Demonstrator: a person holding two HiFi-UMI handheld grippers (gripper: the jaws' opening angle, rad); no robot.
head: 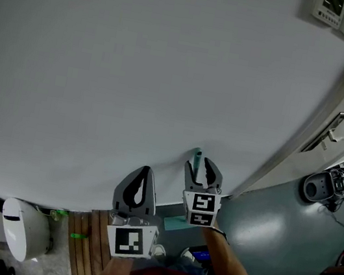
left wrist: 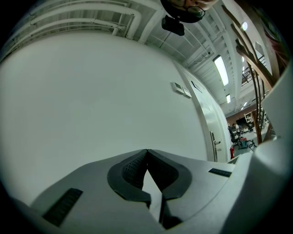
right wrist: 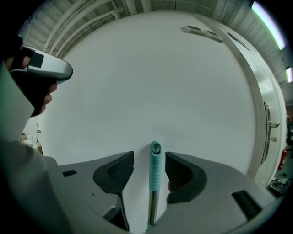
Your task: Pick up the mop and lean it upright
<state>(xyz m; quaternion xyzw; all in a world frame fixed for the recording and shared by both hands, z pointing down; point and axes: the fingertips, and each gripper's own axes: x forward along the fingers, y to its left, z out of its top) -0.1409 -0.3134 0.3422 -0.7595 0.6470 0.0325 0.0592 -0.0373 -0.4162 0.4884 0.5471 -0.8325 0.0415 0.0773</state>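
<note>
Mop handle (right wrist: pixel 155 169) clear between spread right gripper (right wrist: pixel 149 156) jaws

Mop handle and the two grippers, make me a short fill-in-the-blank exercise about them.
The mop handle stands upright against the white ____.
The jaws of the right gripper stand ____, one on each side of it.
The jaws of the left gripper are ____, with nothing between them.
Missing words: wall; open; shut.
</note>
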